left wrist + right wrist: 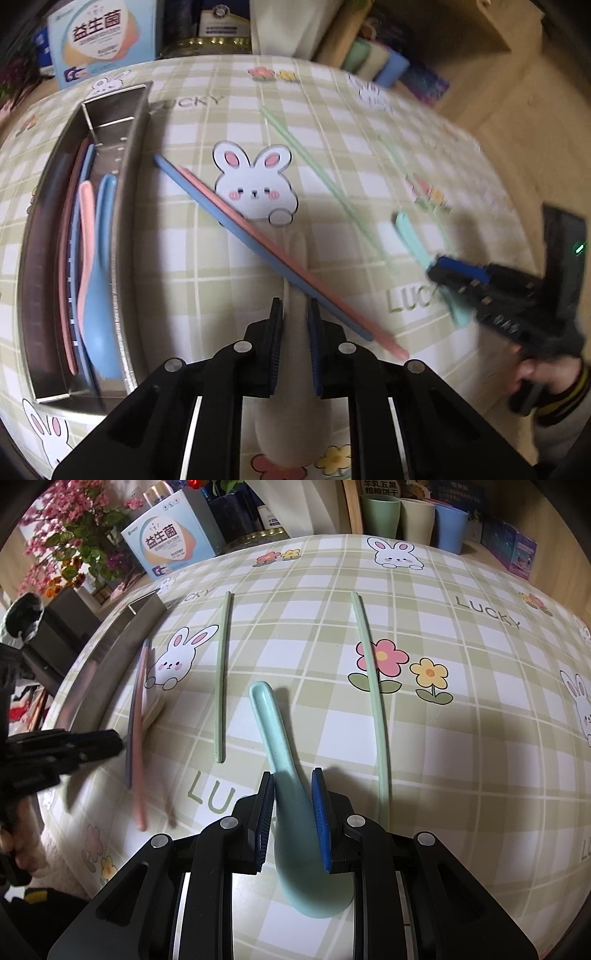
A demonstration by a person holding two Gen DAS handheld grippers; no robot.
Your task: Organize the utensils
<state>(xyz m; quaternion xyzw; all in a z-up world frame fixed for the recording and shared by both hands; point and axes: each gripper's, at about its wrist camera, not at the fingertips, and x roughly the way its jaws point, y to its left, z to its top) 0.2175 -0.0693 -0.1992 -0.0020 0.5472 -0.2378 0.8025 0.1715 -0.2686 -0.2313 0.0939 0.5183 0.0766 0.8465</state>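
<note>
**Both grippers on spoons, tray at left holds sorted pieces**

Left wrist view: the left gripper [294, 314] has its jaws narrow around the neck of a cream spoon [295, 417]; pads sit on either side of it, but true contact cannot be told. The spoon's bowl is near, under the gripper body, and its handle runs far, passing under a blue chopstick [236, 229] and a pink chopstick [280, 251]. These two lie side by side, touching, diagonal from far left to near right on the checked tablecloth [184, 258]. A steel tray [127, 206] sits at left, long axis near to far. Inside it: a blue spoon [101, 295], a pink spoon [86, 229], plus another pink and another blue chopstick along the left side. Far right, blurred by motion, the right gripper [448, 275] clamps a mint spoon [410, 236].

Right wrist view: the right gripper [293, 801] is closed on the mint spoon [273, 731] at the neck, both pads against it. The bowl is near, the handle points far. A green chopstick [221, 679] lies just left of the spoon, a second green chopstick [371, 686] to the right, well apart, crossing a printed flower. At left the left gripper [110, 744] is next to the pink/blue pair, with the tray edge [110, 664] behind.
</note>
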